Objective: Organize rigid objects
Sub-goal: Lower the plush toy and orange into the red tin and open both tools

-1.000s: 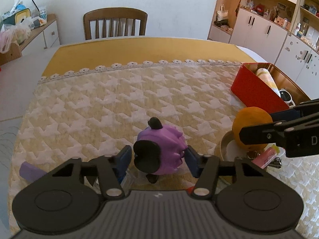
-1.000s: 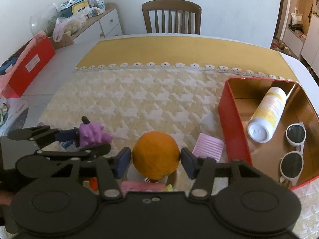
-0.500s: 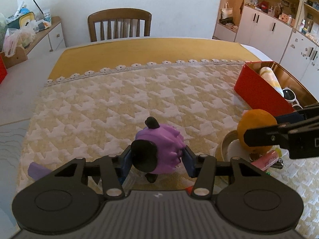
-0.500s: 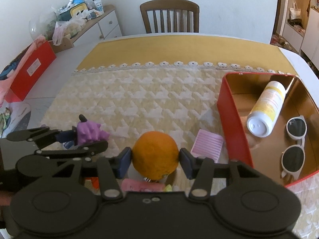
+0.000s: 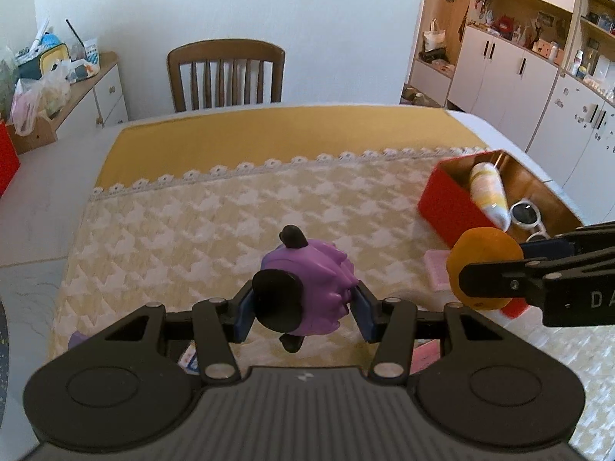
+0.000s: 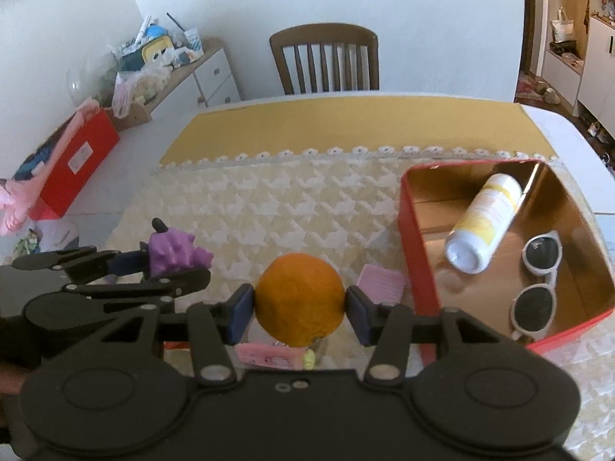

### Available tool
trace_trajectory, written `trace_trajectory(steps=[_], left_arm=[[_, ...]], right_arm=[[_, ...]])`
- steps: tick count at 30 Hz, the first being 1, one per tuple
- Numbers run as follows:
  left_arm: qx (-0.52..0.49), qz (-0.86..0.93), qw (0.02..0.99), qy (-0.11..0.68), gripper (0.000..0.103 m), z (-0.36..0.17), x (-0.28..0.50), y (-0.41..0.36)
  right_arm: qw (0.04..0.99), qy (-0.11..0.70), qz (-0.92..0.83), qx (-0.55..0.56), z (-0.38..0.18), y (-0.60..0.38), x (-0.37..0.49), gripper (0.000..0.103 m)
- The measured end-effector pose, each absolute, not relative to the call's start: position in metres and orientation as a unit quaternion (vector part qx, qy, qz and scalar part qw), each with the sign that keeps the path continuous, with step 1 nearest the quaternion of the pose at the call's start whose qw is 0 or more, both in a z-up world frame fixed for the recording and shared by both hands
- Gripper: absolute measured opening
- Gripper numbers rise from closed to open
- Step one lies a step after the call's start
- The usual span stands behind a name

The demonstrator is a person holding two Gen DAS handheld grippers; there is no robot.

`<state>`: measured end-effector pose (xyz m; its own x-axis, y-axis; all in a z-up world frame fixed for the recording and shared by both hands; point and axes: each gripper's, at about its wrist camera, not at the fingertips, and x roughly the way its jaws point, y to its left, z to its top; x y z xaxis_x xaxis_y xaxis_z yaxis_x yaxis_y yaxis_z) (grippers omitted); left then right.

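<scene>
My left gripper (image 5: 303, 307) is shut on a purple toy figure with black ears (image 5: 307, 292), held above the patterned tablecloth (image 5: 215, 223). The same toy (image 6: 173, 253) shows at the left of the right wrist view. My right gripper (image 6: 300, 311) is shut on an orange (image 6: 300, 299), also lifted off the table; the orange (image 5: 480, 265) appears at the right of the left wrist view. A red tin box (image 6: 415, 253) stands to the right. It holds a white and yellow bottle (image 6: 484, 223) and white sunglasses (image 6: 538, 284).
A pink ribbed card (image 6: 380, 280) lies beside the tin's left wall. Pink packets (image 6: 269, 357) and other small items sit under the orange. A wooden chair (image 5: 226, 73) stands at the table's far side. Cabinets (image 5: 519, 77) line the right wall.
The left pads have closed onto the purple toy and raised it off the cloth. The right gripper has lifted the orange too, and the table now looks farther below both.
</scene>
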<state>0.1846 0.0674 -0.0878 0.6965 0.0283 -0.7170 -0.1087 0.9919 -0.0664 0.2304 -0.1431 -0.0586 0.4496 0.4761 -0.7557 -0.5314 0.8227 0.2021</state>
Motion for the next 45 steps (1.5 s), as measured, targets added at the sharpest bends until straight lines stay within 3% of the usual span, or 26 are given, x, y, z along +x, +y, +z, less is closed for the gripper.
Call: trace_trajectory(steps=[21, 45], left_arm=[[-0.035, -0.005, 0.931, 0.364, 0.051, -0.047, 0.226, -0.040], [-0.023, -0.026, 0.894, 0.447, 0.051, -0.093, 0.297, -0.137]], right_arm=[[0.873, 0.406, 0.269, -0.008, -0.037, -0.250, 0.263, 0.051], [0.866, 0.424, 0.261, -0.034, -0.068, -0.292, 0.348, 0.051]])
